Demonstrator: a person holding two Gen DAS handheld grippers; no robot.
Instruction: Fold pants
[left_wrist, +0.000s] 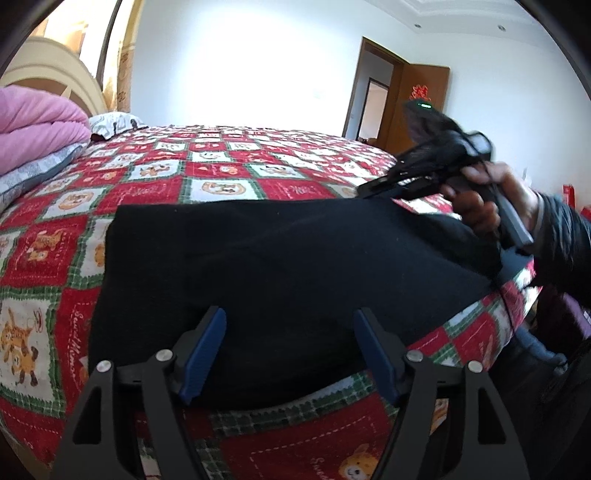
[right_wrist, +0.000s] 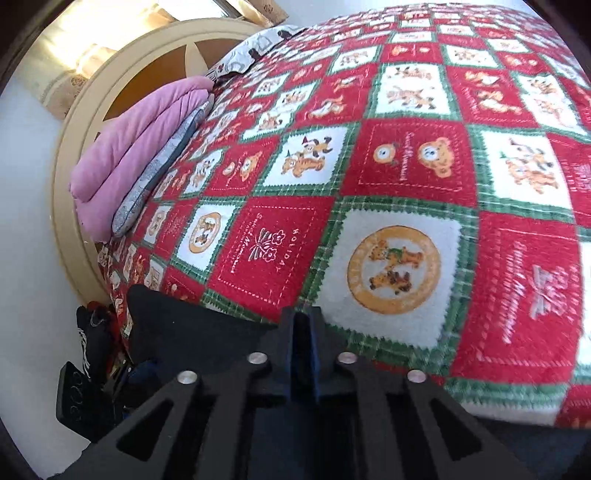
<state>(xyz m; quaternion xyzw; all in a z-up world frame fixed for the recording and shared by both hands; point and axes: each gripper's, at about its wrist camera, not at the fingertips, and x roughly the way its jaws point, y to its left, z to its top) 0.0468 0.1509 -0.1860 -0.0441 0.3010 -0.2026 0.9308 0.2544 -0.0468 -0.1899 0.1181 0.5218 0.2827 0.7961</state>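
Black fabric pants (left_wrist: 280, 266) lie as a broad flat slab on the red-and-green checked holiday quilt (left_wrist: 221, 173), near the bed's front edge, already doubled over by the look of it.

Left gripper (left_wrist: 290, 350): blue-padded jaws spread wide, hovering over the near edge of the pants, nothing between the pads.

Right gripper (right_wrist: 304, 354): seen from its own camera, jaws nearly together with a narrow gap. No cloth visible in the gap, though a dark corner of the pants sits just left of it. From the left view it is raised over the far right end, held in a person's hand (left_wrist: 491, 199).

Pink folded blanket (right_wrist: 140, 147) at the headboard, well apart.

Judgement: between folds, a release apparently just made. Next move calls for both jaws to take one end and carry it across squarely.
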